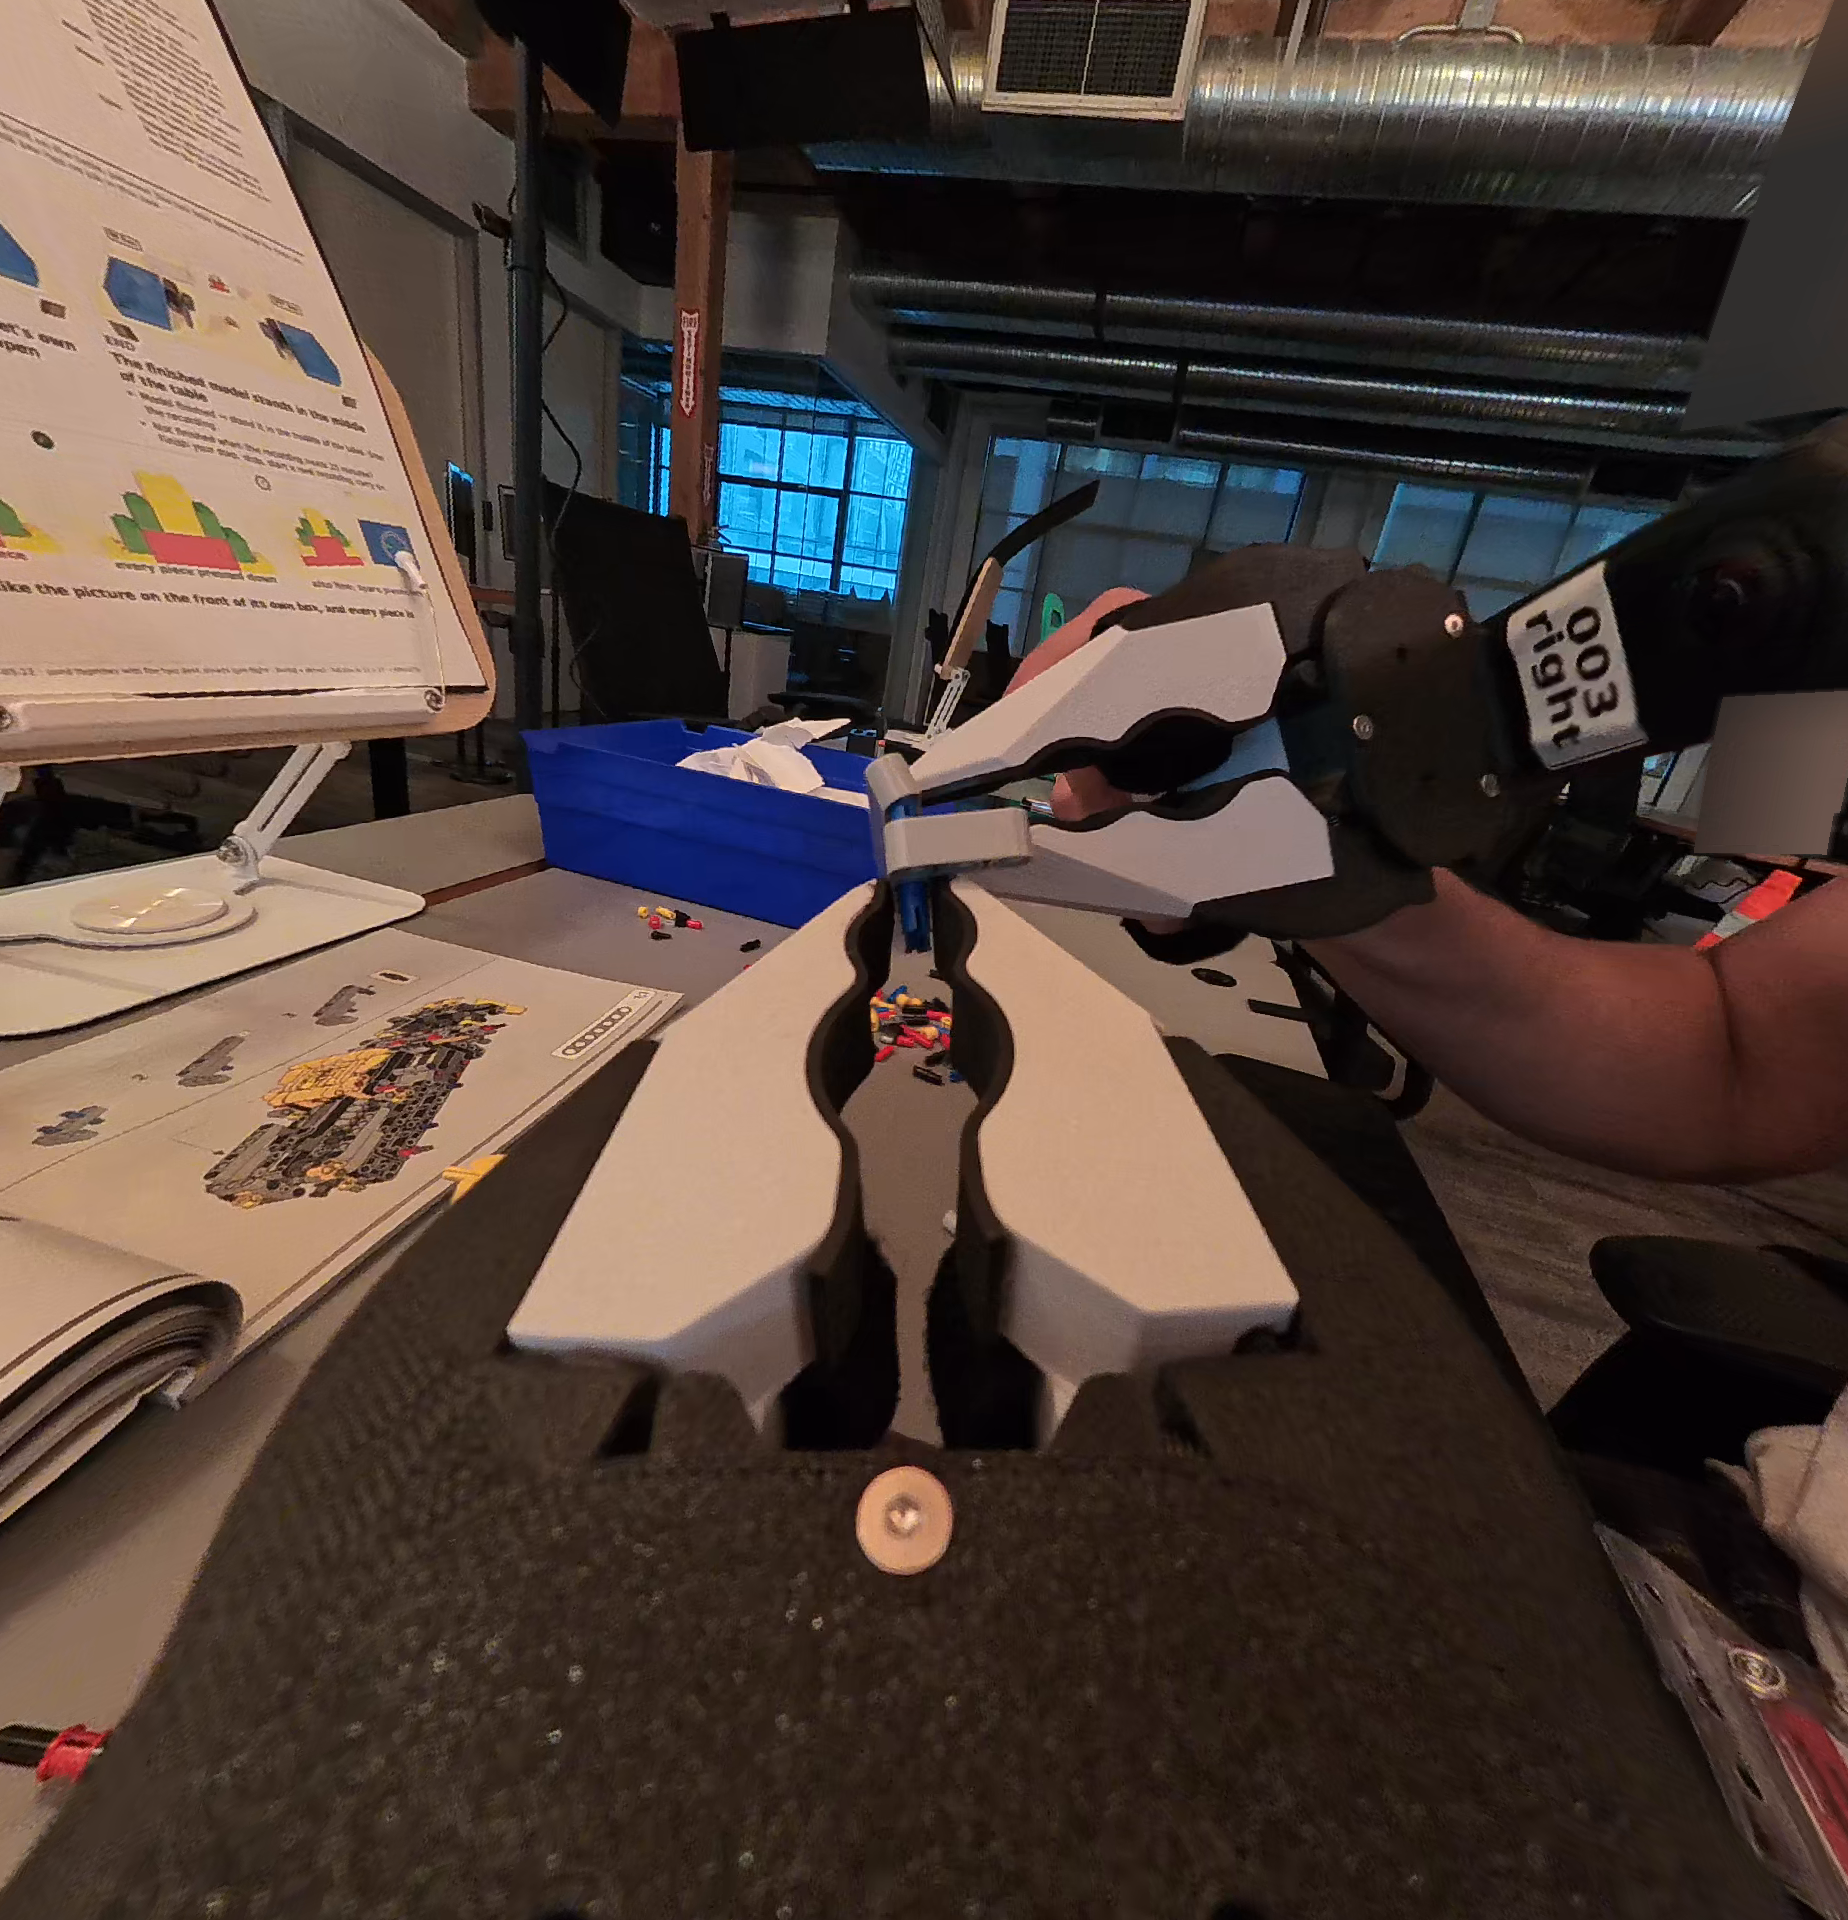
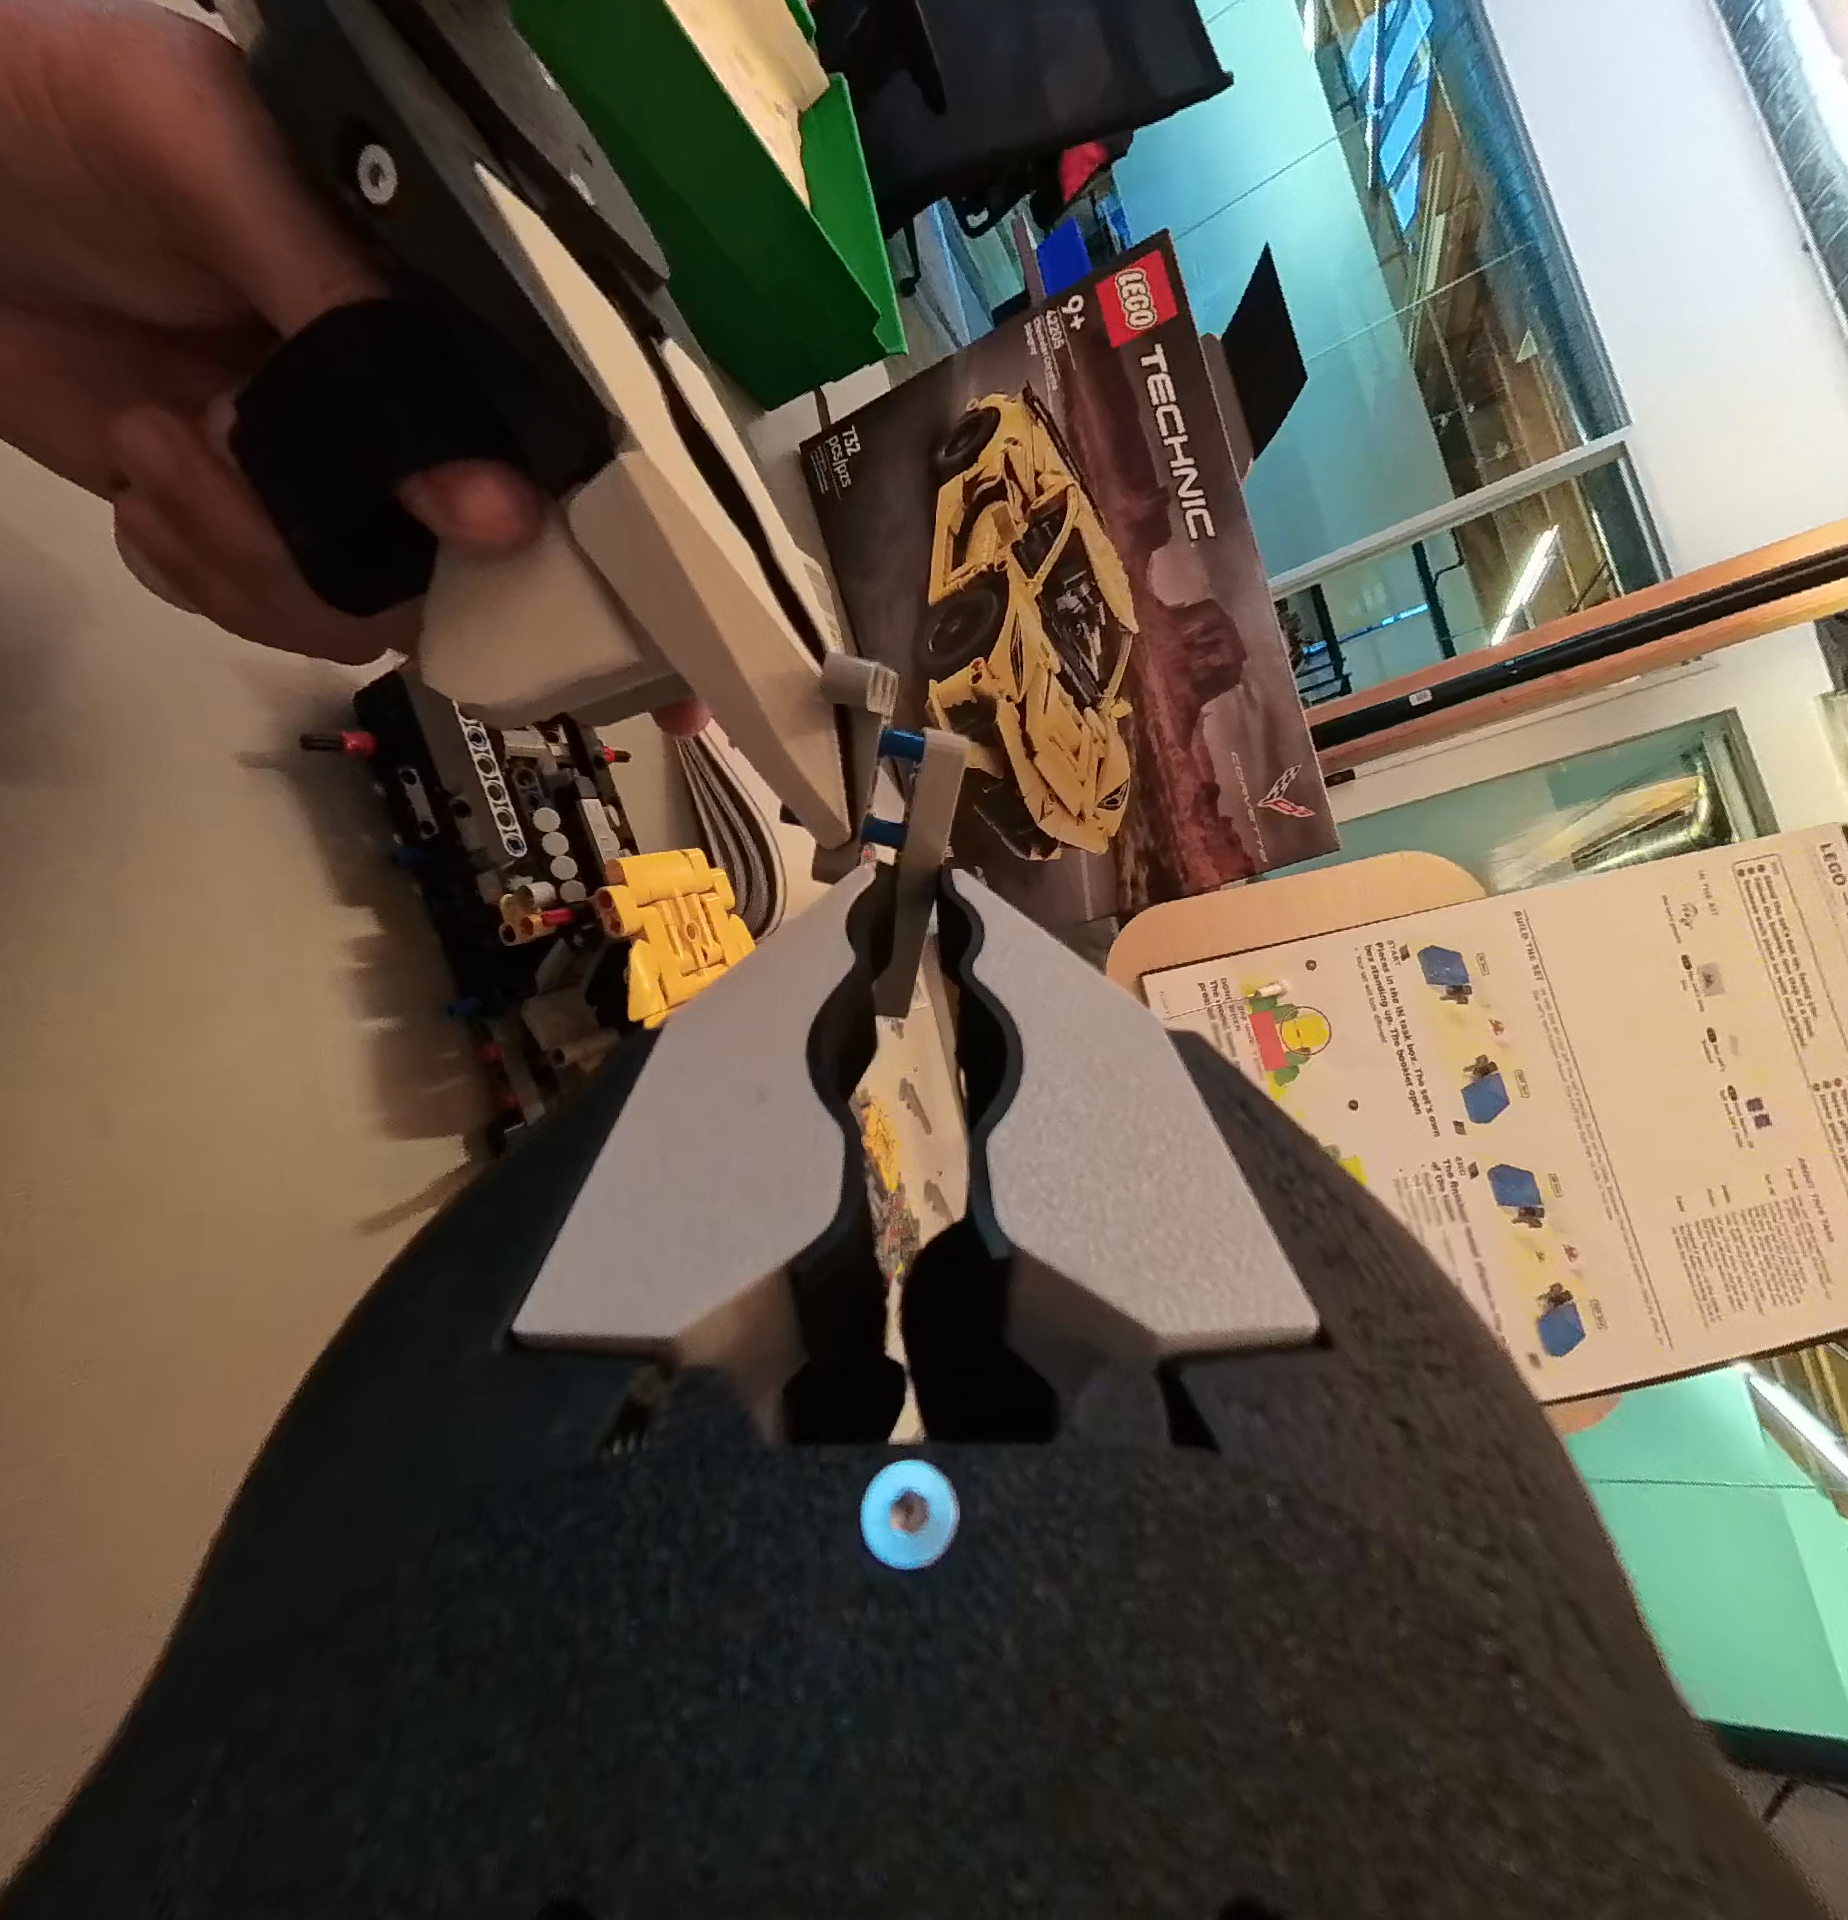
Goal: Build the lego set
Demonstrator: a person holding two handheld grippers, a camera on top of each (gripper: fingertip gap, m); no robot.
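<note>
My left gripper (image 1: 912,899) is shut on a blue pin (image 1: 915,923) at its fingertips. My right gripper (image 1: 925,805) comes in from the right, shut on a light grey beam (image 1: 961,836) held right above the left tips. In the right wrist view my right gripper (image 2: 909,883) clamps the grey beam (image 2: 925,831), which has two blue pins (image 2: 904,743) sticking out toward the left gripper (image 2: 842,831). The lower pin meets the left tips. A small grey connector (image 2: 858,681) sits beside the left gripper's tip. Both grippers are held above the table.
A partly built black and yellow model (image 2: 546,862) lies on the table. The set box (image 2: 1086,603), a green bin (image 2: 712,187), a blue bin (image 1: 691,821), an open booklet (image 1: 328,1070), a sheet on a stand (image 1: 172,416) and loose small pieces (image 1: 909,1023) surround it. Left and right tips are no more than a few centimetres apart.
</note>
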